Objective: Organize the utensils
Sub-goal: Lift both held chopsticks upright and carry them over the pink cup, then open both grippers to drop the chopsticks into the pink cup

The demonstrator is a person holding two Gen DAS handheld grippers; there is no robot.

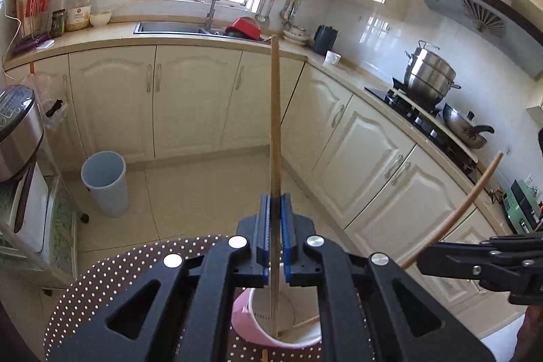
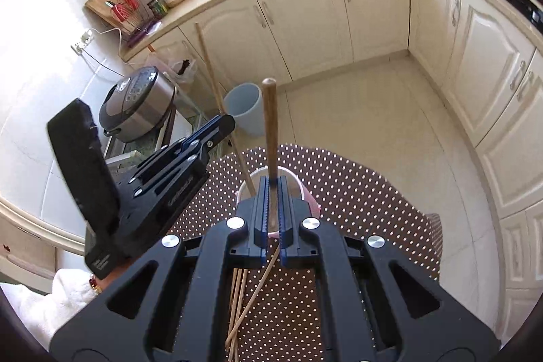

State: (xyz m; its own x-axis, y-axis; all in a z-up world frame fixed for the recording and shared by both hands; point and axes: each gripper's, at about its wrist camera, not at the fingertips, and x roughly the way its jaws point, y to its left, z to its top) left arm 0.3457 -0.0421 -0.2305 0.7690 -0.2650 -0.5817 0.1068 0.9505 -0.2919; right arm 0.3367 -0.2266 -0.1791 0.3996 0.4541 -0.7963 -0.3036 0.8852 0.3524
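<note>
We see a pink holder [image 1: 244, 324] with perhaps one chopstick inside; left gripper [image 1: 275, 219] clamps a chopstick [image 1: 275, 111], right gripper [image 2: 271, 202] clamps a brown handle [image 2: 270, 124], both tilted down.

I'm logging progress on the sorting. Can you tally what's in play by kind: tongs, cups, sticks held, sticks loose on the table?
Tongs: 2, left tongs and right tongs
Cup: 1
Sticks held: 2, light stick and dark stick
Loose sticks on the table: at least 3, partly hidden
Total: at least 8
</note>
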